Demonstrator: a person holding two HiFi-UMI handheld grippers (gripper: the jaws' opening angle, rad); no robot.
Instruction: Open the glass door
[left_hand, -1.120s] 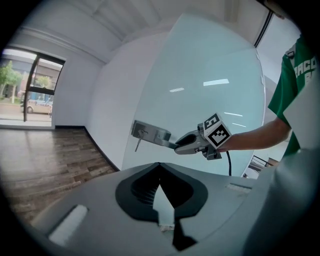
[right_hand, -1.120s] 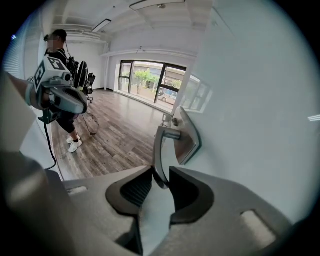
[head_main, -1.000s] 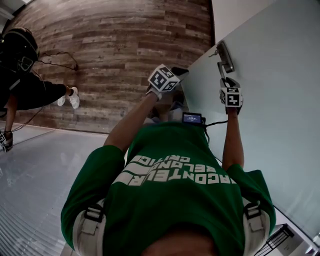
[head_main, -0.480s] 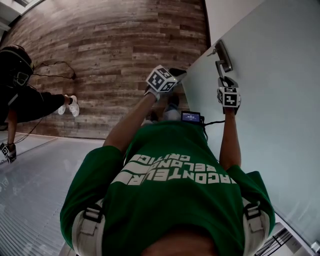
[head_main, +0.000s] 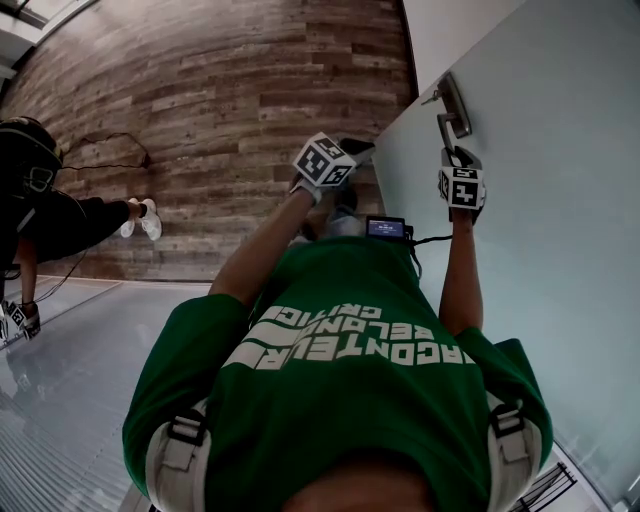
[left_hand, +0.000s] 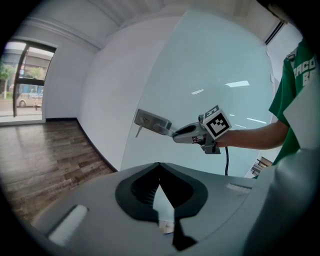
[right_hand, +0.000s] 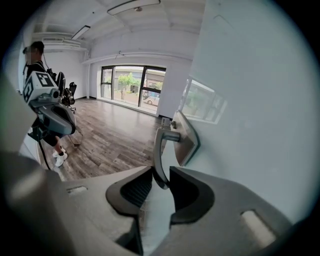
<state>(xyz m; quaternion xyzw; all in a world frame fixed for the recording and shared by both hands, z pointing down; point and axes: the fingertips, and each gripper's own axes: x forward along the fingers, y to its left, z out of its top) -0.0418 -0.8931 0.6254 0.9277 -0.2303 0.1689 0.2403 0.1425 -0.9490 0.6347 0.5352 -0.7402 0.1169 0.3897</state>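
While left gripper (left_hand: 160, 166) sits closed, right gripper (right_hand: 160, 176) clamps slim metal handle (right_hand: 158, 150).

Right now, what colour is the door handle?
The door handle is silver-grey metal; the right gripper view shows it best.

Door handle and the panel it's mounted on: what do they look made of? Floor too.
Door handle: likely metal, brushed silver-grey, soft highlights along the lever.
Door panel: probably frosted glass, pale and smooth, mirroring ceiling lights in the left gripper view.
Floor: wood-look planks, matte grey-brown, grain and seams visible; real wood or laminate, can't tell.
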